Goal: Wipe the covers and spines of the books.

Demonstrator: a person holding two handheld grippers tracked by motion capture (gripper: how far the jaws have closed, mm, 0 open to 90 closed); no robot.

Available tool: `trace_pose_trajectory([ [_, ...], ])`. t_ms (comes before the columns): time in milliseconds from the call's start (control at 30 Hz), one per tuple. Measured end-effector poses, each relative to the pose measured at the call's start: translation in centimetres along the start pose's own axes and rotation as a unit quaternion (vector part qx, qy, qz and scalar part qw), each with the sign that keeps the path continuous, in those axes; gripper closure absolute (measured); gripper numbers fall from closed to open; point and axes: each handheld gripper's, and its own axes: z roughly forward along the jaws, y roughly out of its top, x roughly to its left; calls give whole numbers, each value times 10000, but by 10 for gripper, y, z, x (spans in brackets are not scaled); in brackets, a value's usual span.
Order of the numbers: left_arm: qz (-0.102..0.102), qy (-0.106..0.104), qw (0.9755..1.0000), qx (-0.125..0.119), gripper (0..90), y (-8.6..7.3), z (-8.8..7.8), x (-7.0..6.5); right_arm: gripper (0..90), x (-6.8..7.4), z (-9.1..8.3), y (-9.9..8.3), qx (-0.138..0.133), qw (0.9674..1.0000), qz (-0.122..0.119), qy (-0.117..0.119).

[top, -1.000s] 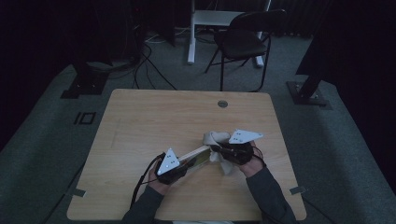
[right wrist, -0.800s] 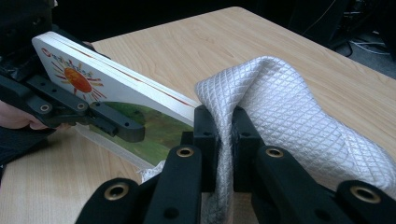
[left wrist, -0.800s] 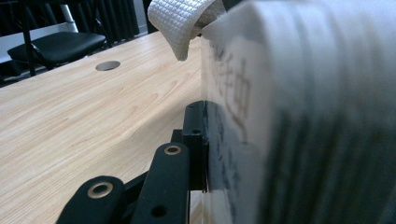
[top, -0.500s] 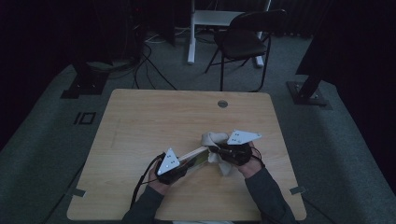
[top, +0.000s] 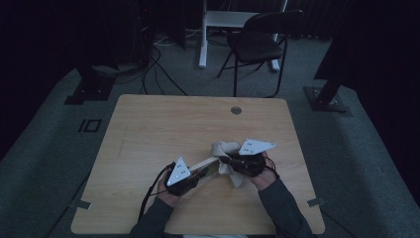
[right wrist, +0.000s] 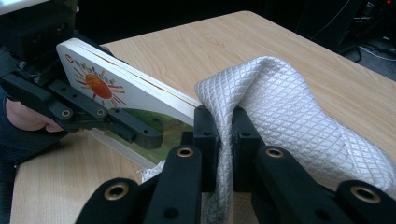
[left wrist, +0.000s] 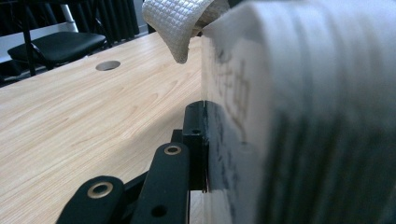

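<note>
A thin picture book (top: 208,165) with a painted sun on its cover (right wrist: 100,86) is held off the wooden table (top: 163,129), clamped at one end in my left gripper (top: 199,171). In the left gripper view its white side (left wrist: 289,93) lies flat against my black finger (left wrist: 194,137). A white quilted cloth (top: 224,148) is pinched in my right gripper (right wrist: 223,128), which sits at the book's other end with the cloth (right wrist: 285,116) touching the book's edge. In the high view the right gripper (top: 228,161) stands just right of the book.
A round cable hole (top: 236,110) sits near the table's far edge. Beyond the table stand a black folding chair (top: 257,44), a white desk leg (top: 203,34) and floor cables (top: 158,64). Dark stand bases (top: 327,96) flank the table.
</note>
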Motion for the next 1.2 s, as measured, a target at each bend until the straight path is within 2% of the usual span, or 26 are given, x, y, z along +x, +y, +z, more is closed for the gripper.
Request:
trace_pose_trajectory([
  [1200,-34,-1,10000,-6,780,-1,0,1,840,11,6,8,0,9996,-104,276],
])
